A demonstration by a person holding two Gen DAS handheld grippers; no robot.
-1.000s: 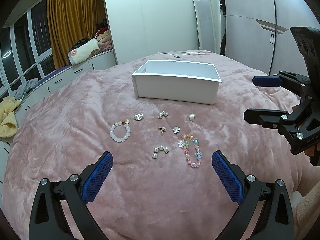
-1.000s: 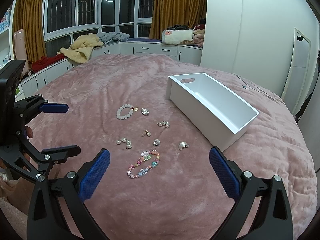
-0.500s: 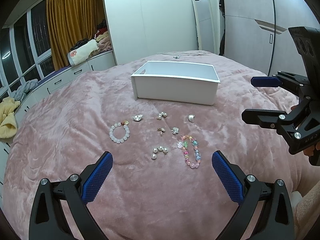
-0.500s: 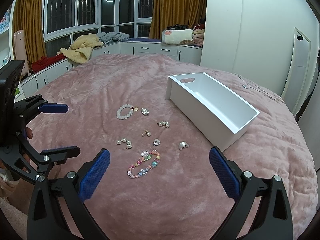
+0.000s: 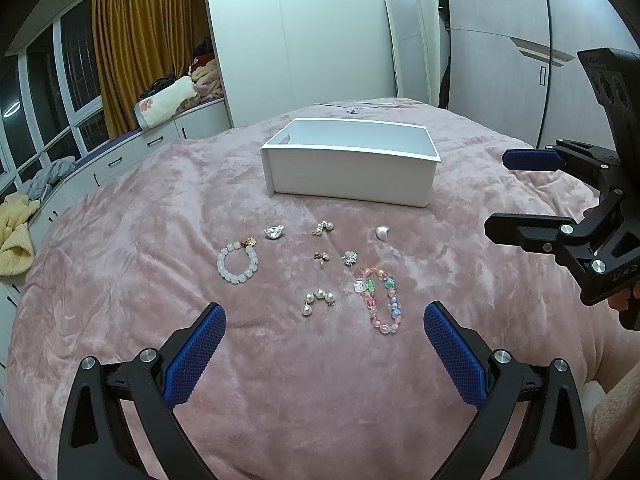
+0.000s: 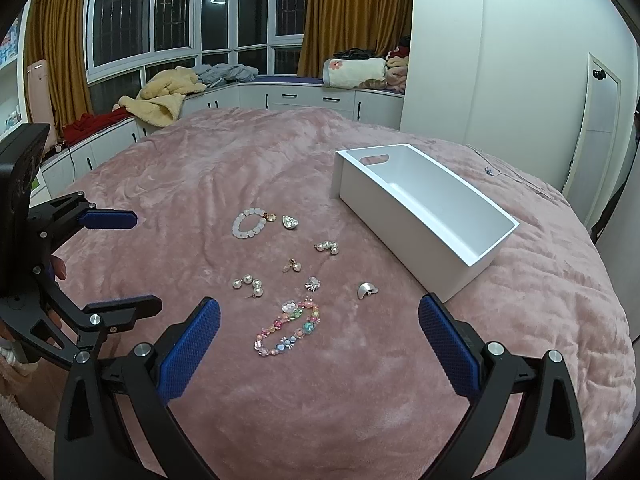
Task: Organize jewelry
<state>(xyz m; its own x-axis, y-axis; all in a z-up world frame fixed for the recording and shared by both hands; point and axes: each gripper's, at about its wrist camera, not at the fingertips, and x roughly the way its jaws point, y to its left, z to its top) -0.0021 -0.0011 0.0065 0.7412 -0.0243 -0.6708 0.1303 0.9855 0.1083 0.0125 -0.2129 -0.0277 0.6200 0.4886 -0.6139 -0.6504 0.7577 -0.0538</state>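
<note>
Your left gripper (image 5: 322,338) hangs above the pink blanket (image 5: 120,280) with its blue pads spread wide and nothing between them; your right gripper (image 6: 318,334) is likewise spread wide and holds nothing. Both sit on the near side of the jewelry, well short of the white box (image 5: 350,172).

Taking that box as your landmark and working from near to far: farthest from it, closest to your left gripper, lies the multicolored bead bracelet (image 5: 380,298), with the curved pearl piece (image 5: 317,300) just beside it on its left. One step closer to the box you have the small sparkly brooch (image 5: 350,258), the small gold-and-pearl earring (image 5: 321,257) and, off to the left, the white bead bracelet (image 5: 238,262) with its gold charm. Closest to the box, though still apart from its front wall, lie the silver curved piece (image 5: 382,232), the pearl cluster earring (image 5: 323,226) and the crystal heart piece (image 5: 274,232).

The box itself stands upright and open-topped on the blanket, a handle slot (image 6: 374,159) cut in one end wall; from your right wrist view its inside looks bare. Beyond the box a thin chain (image 5: 354,109) lies on the blanket near the far edge.
</note>
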